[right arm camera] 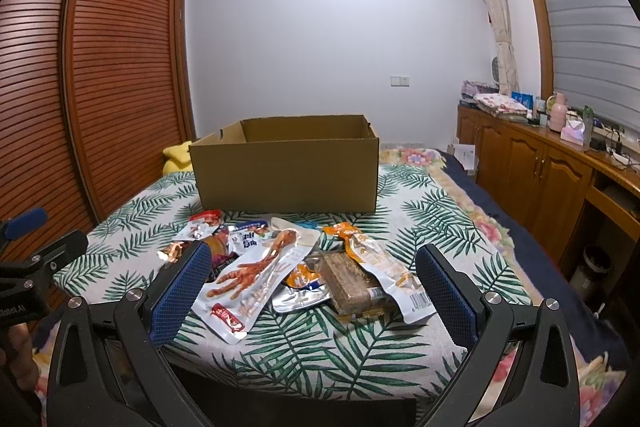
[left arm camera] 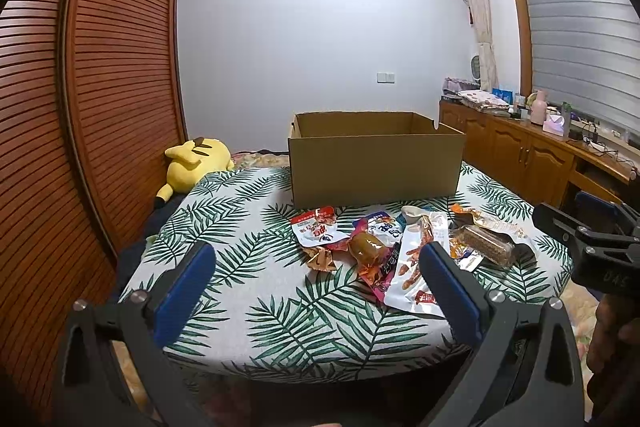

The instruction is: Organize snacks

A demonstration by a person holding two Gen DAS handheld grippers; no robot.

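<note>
The left gripper (right arm camera: pixel 24 267) body reads "Robot.AI"; the snack packets' (right arm camera: pixel 280 259) print is unreadable.

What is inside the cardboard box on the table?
Only the bare upper inner walls of the cardboard box can be seen. Its front wall hides the floor, so whether anything lies inside cannot be told. The snack packets lie on the leaf-print tablecloth in front.

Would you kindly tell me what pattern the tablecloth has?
Green palm-leaf fronds on a white tablecloth, clearest in the right wrist view.
</note>
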